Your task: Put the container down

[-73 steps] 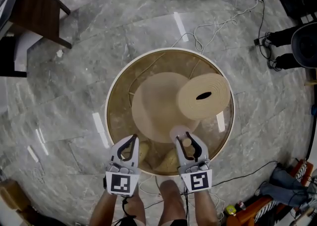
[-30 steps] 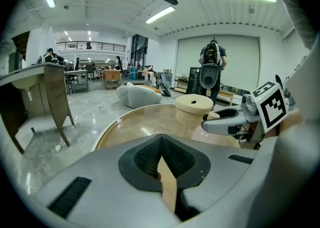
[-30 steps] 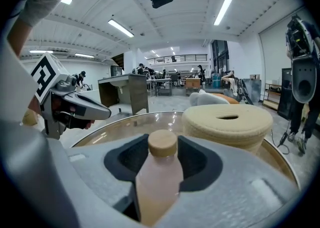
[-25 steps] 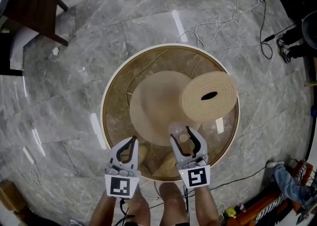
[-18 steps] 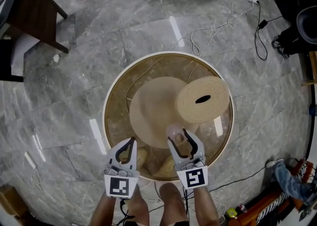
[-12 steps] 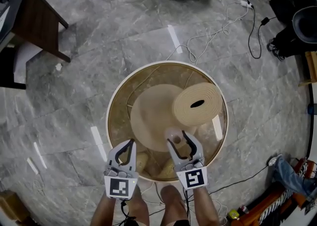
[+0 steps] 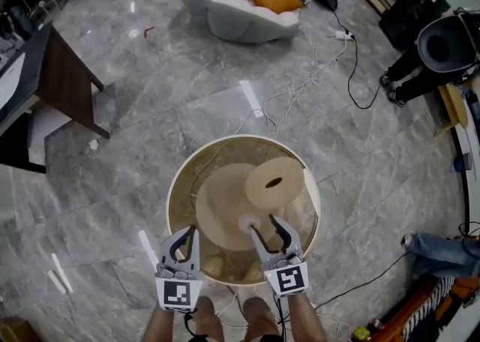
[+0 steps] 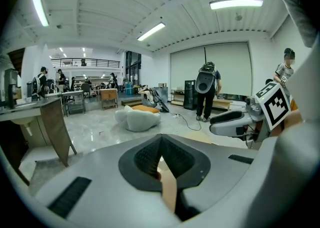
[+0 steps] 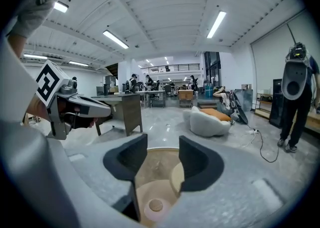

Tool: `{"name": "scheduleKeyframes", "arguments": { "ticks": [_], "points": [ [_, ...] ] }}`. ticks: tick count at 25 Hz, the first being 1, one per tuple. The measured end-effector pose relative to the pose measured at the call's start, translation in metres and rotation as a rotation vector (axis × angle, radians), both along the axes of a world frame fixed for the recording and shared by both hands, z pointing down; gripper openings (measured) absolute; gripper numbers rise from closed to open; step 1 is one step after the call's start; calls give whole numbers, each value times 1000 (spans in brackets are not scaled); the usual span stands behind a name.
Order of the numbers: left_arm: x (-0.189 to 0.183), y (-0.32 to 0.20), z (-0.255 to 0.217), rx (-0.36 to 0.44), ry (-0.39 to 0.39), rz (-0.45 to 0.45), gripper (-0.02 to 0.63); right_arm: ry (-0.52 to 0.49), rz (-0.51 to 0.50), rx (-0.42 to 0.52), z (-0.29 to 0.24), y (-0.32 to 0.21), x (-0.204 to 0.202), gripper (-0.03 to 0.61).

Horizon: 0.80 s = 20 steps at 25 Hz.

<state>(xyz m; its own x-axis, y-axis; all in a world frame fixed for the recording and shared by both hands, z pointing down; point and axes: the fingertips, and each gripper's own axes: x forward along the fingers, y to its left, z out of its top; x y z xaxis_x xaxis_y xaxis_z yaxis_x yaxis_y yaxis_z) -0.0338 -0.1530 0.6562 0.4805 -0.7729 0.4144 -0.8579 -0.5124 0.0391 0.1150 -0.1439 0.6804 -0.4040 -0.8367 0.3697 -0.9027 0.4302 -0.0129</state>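
Container point(image 7: 246, 222) stands on round glass tabletop point(image 7: 172, 190), at the hat point(image 7: 221, 202) brim's edge. Right tongs point(image 7: 262, 229) released above it, jaws just closing slightly, nothing between. Left tongs point(image 7: 186, 234) clenched, empty. Cubes bear black-and-white square markers.

The head view looks from high overhead, steeply down, on the round table point(image 7: 169, 194) and the floor around it, with the left gripper point(image 7: 187, 232) and the right gripper point(image 7: 262, 224) at its lower edge. Each gripper view sits close behind its own jaws and faces almost level across the hall; the right one tips down enough to catch the round table between its jaws. All three views share the white beanbag point(image 7: 240, 10), and each gripper view catches the other gripper at its edge.
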Motion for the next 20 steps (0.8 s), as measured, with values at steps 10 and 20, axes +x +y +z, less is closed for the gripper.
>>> {"name": "scheduleKeyframes", "arguments": {
  "ticks": [10,20],
  "points": [
    [6,11,-129,119,-23,70,14,-4,98,107,-138,21,26,158],
    [15,42,-223,197,-31,132,14,-31,184,150,-239,65,41,109]
  ]
}}
